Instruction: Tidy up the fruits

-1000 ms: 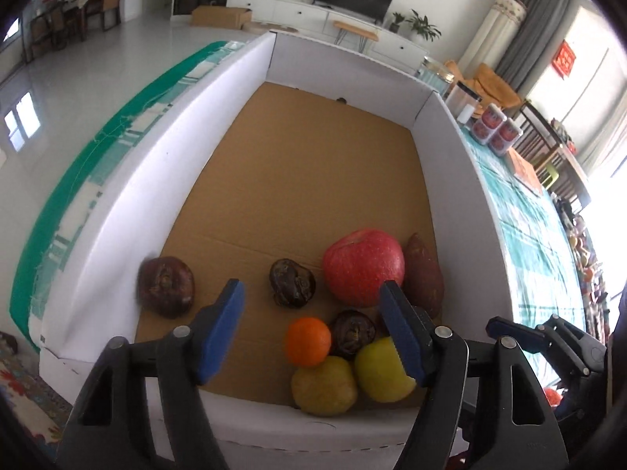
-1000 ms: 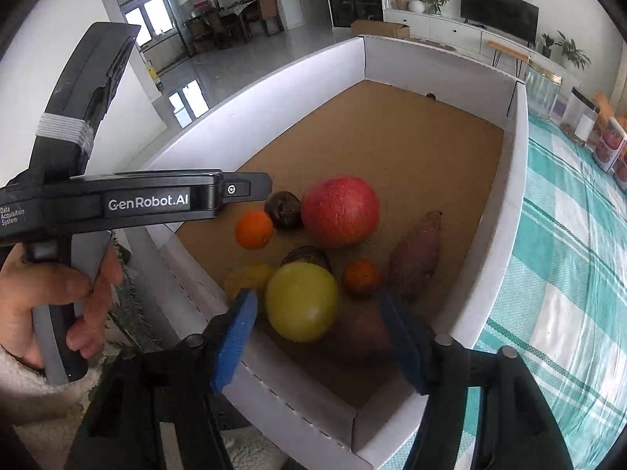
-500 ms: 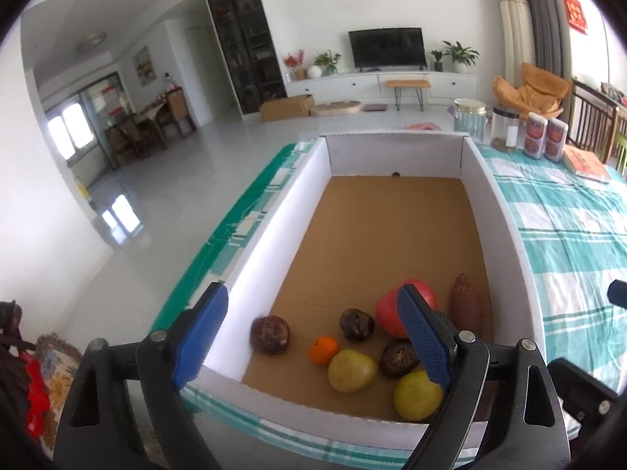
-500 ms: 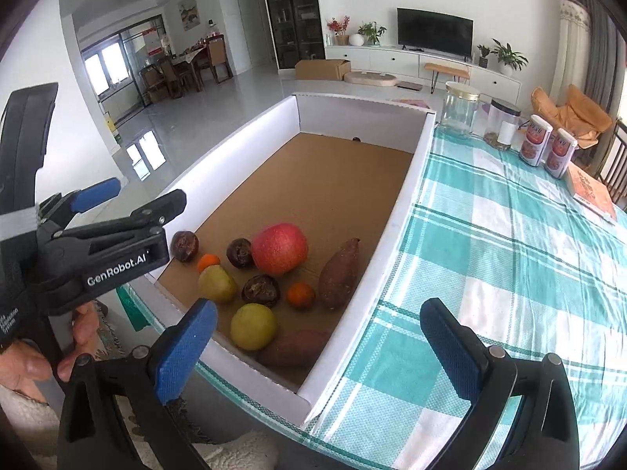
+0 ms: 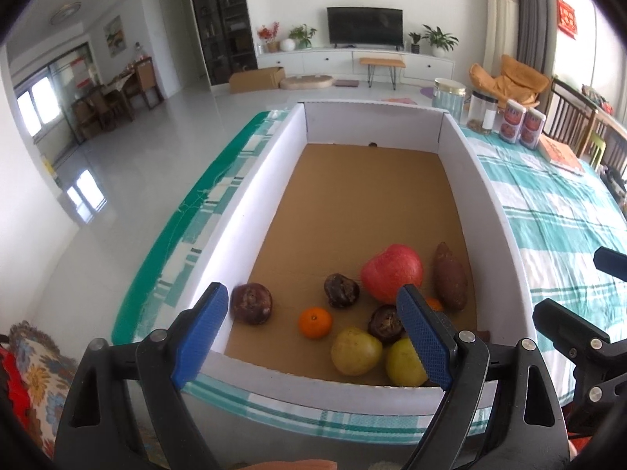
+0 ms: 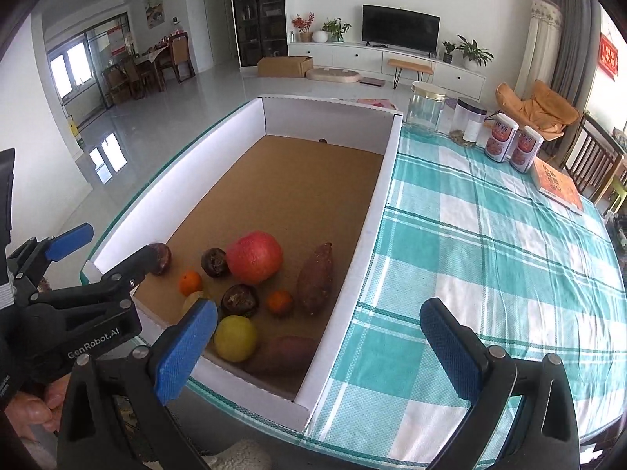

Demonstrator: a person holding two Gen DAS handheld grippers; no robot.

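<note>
A white cardboard box (image 5: pixel 250 211) with a brown floor holds the fruit at its near end. There lie a red apple (image 5: pixel 392 272), a sweet potato (image 5: pixel 450 276), a mandarin (image 5: pixel 315 322), three dark wrinkled fruits (image 5: pixel 252 302) and two yellow-green fruits (image 5: pixel 356 350). The right wrist view adds a second mandarin (image 6: pixel 279 301) and a second sweet potato (image 6: pixel 282 352). My left gripper (image 5: pixel 312 290) hangs open and empty above the box's near edge. My right gripper (image 6: pixel 318 305) is open wide and empty over the box's near right corner.
A teal checked tablecloth (image 6: pixel 490 254) covers the table right of the box. Jars (image 6: pixel 425 107), two cans (image 6: pixel 509 147) and an orange book (image 6: pixel 556 188) stand at the far end. The far half of the box floor (image 5: pixel 368 188) is bare. A hand (image 6: pixel 31 411) holds the left gripper.
Both grippers have risen and drawn back from the fruit, and their jaws have widened. The yellow-green fruit that sat between the right fingers now lies in the box.
</note>
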